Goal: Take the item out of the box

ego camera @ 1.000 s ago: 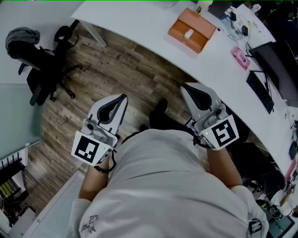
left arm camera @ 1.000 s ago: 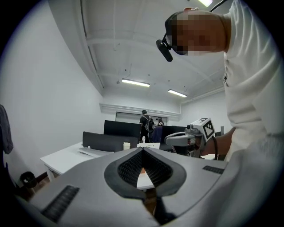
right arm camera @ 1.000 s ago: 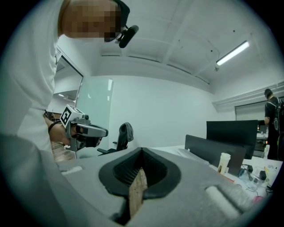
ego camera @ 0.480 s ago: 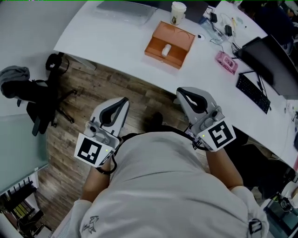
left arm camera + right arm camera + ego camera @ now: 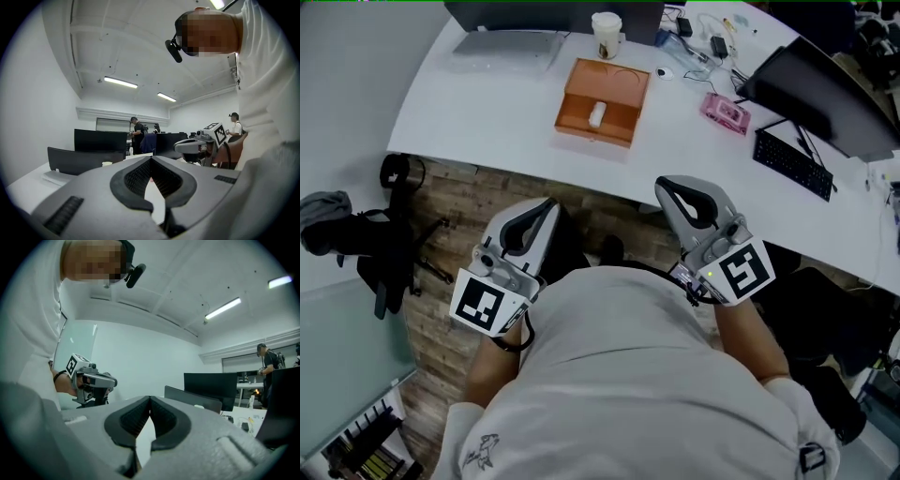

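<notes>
An open orange box sits on the white desk, with a small white item inside it. My left gripper is held close to the body, below the desk edge, its jaw tips meeting with nothing between them. My right gripper is also near the body at the desk's front edge, shut and empty. Both are well short of the box. In the left gripper view the jaws touch at the tip; in the right gripper view the jaws do the same.
On the desk stand a paper cup, a closed laptop, a pink object, a keyboard, a dark monitor and cables. A black office chair stands on the wood floor at left. People stand far off.
The head view has swung forward: the desk and orange box slid down and left in the frame, closer to me. Both grippers kept their pose and stayed shut.
</notes>
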Action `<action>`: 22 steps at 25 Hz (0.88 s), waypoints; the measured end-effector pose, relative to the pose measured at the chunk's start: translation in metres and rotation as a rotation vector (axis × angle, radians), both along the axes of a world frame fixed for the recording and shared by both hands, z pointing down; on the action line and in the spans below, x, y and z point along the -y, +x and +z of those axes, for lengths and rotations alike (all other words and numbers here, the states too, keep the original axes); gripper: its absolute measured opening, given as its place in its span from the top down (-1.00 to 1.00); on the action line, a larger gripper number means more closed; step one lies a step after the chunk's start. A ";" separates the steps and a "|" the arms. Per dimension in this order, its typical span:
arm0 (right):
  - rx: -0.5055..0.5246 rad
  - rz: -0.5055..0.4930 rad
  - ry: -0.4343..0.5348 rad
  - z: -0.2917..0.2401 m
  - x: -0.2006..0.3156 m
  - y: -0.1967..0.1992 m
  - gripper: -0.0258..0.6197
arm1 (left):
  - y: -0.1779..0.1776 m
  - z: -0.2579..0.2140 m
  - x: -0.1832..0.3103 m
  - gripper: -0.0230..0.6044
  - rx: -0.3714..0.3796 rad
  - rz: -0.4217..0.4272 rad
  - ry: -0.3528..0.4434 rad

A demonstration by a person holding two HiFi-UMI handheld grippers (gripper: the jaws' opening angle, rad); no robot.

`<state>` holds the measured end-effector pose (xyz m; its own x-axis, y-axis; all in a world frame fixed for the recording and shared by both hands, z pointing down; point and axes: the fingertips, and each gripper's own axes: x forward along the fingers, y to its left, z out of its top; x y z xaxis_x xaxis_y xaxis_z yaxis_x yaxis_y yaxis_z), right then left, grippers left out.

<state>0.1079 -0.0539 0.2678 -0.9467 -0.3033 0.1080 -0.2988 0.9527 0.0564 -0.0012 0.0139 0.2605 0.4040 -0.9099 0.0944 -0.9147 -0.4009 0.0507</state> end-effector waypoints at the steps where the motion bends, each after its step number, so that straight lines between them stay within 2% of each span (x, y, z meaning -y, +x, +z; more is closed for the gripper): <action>1: 0.001 0.014 -0.002 0.000 0.002 0.002 0.91 | 0.001 0.000 0.005 0.93 0.001 0.014 0.000; 9: 0.001 0.129 0.009 -0.005 0.027 0.016 0.91 | 0.014 -0.005 0.050 0.93 -0.007 0.134 0.024; 14: -0.015 0.176 -0.007 0.000 0.046 0.009 0.91 | 0.015 -0.004 0.078 0.93 -0.013 0.209 0.024; 22: -0.040 0.215 -0.041 0.010 0.087 -0.033 0.91 | -0.024 -0.002 0.124 0.93 -0.012 0.262 0.012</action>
<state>0.0752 -0.1413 0.2782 -0.8553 -0.4927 0.1604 -0.4940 0.8688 0.0348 -0.0249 -0.1103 0.2586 0.6268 -0.7753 0.0779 -0.7791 -0.6245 0.0543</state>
